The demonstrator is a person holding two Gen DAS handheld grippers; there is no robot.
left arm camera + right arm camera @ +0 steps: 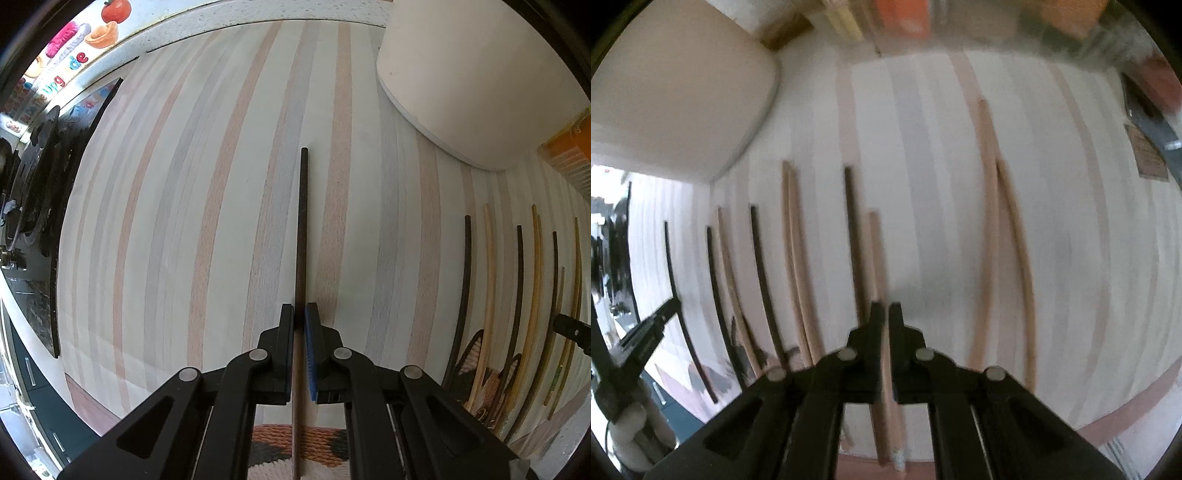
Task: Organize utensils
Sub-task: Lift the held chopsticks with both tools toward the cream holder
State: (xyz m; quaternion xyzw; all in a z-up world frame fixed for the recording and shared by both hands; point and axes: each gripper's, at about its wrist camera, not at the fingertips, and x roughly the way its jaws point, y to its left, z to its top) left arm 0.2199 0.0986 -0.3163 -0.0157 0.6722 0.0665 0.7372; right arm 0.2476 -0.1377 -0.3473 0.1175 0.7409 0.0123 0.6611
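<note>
My left gripper (pixel 300 314) is shut on a dark chopstick (pixel 303 221) that points straight ahead above the striped mat (pixel 184 221). Several dark and light chopsticks (pixel 517 295) lie side by side on the mat to the right. In the blurred right wrist view, my right gripper (pixel 882 314) is shut on a light wooden chopstick (pixel 877 251). Several dark and light chopsticks (pixel 790 258) lie to its left, and two light ones (pixel 1001 240) lie to its right. The left gripper shows at the left edge of the right wrist view (pixel 646 332).
A large white container (pixel 472 74) stands at the far right of the mat and shows in the right wrist view (pixel 676 92) at upper left. A black stove (pixel 37 192) lies to the left. Orange items (pixel 905 14) sit along the back.
</note>
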